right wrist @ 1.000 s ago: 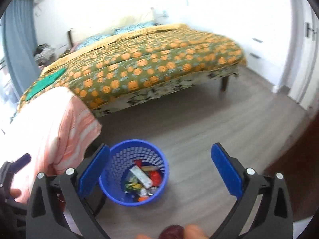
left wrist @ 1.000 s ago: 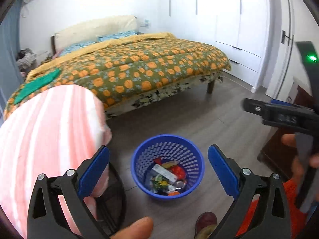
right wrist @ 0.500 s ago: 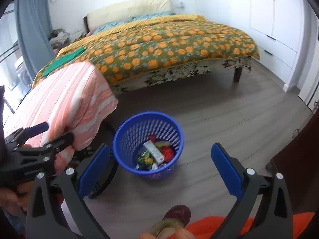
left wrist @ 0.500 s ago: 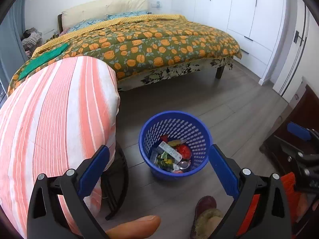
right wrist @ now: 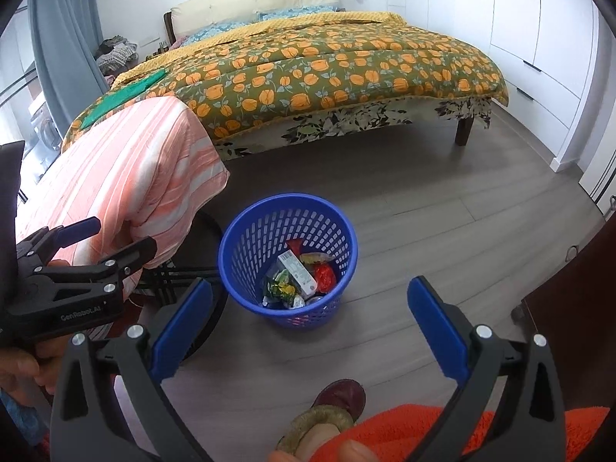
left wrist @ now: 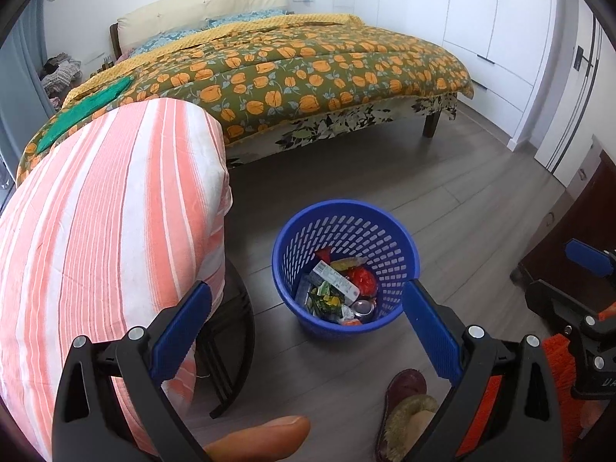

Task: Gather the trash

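Note:
A blue perforated waste basket [left wrist: 292, 231] stands on the grey wood floor; it also shows in the right wrist view [right wrist: 238, 238]. Inside lie several pieces of trash: a white carton [left wrist: 335, 279], a red wrapper [left wrist: 362, 278], green-yellow packets [left wrist: 325, 300] and a can [left wrist: 363, 307]. My left gripper [left wrist: 306, 321] is open and empty, held above and just in front of the basket. My right gripper [right wrist: 308, 315] is open and empty, also above the basket's near side. The left gripper's body shows at the left of the right wrist view [right wrist: 77, 254].
A small table draped in an orange-striped cloth [left wrist: 107, 231] stands left of the basket, on a black round frame [left wrist: 235, 346]. A bed with an orange-flowered quilt [left wrist: 308, 73] lies behind. Dark wooden furniture [left wrist: 577, 238] is at right. A slippered foot [left wrist: 404, 404] is below.
Both grippers have come lower and closer to the basket, which now sits larger between the fingers. Both stay open and empty.

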A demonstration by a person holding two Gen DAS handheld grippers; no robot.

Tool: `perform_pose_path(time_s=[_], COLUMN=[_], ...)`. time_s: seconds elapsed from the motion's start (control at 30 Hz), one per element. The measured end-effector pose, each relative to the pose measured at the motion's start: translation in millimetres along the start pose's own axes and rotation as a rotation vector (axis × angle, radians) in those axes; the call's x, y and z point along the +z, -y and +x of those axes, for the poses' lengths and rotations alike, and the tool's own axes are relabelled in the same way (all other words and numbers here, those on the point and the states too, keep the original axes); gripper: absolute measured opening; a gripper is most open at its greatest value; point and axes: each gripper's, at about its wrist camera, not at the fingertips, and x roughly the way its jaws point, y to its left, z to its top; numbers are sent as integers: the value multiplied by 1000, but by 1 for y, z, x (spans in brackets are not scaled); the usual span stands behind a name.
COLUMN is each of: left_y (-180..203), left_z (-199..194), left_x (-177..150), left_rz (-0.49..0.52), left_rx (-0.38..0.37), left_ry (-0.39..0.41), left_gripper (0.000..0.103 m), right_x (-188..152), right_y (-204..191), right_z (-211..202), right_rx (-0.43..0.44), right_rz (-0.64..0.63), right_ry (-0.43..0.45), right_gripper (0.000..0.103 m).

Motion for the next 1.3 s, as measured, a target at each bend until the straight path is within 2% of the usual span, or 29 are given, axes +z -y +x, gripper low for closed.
perform_pose_path(time_s=[1.3], left_y=[-2], left_z=[6], left_x=[-1], left_rz=[3], left_rx=[26], left_ry=[-19], left_gripper=[98], right_x=[-2], right_y=[-1], right_z=[3], right_rx=[1], right_rz=[-1], right_ry=[-18], right_gripper=[98])
